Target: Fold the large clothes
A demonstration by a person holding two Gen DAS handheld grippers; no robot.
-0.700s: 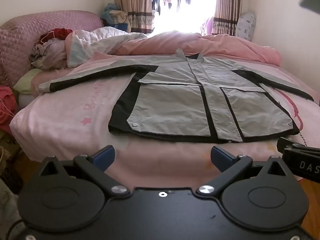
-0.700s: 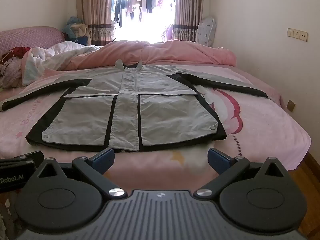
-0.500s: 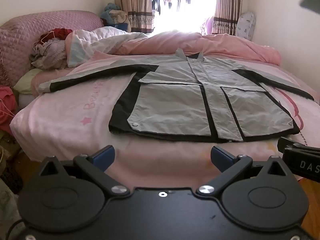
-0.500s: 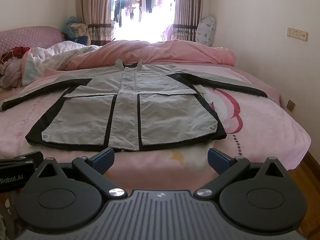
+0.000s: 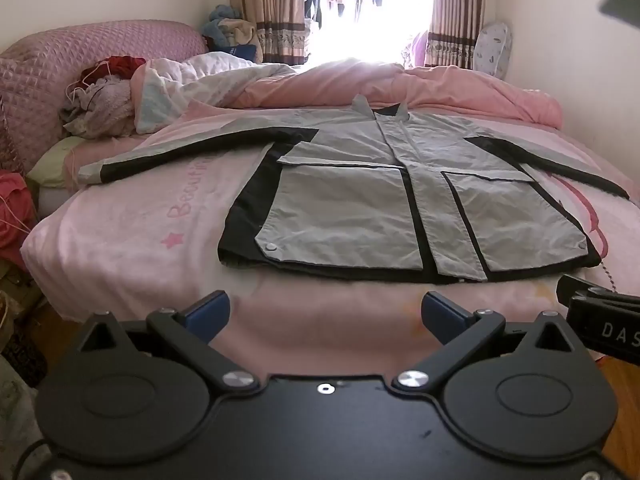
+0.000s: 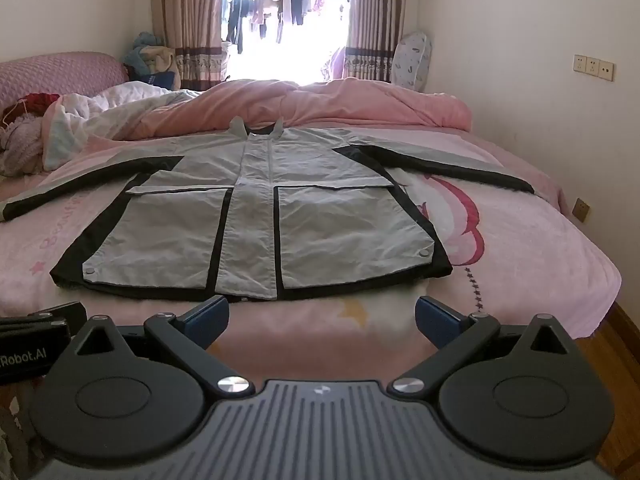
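A grey jacket with black panels (image 5: 392, 200) lies flat, front up, on the pink bed sheet (image 5: 132, 232), both sleeves spread out sideways. It also shows in the right wrist view (image 6: 252, 216). My left gripper (image 5: 326, 314) is open and empty, held in front of the bed's near edge, short of the jacket's hem. My right gripper (image 6: 322, 314) is open and empty, also just short of the hem, near its middle. Each gripper's body shows at the other view's edge.
A bunched pink duvet (image 6: 320, 100) lies behind the jacket's collar. A pile of clothes (image 5: 100, 100) sits by the quilted pink headboard (image 5: 80, 52) at the left. A wall (image 6: 520, 80) runs along the bed's right side. Wooden floor (image 6: 624, 332) shows at the right.
Both grippers have moved very slightly closer to the bed. The jacket has not moved.
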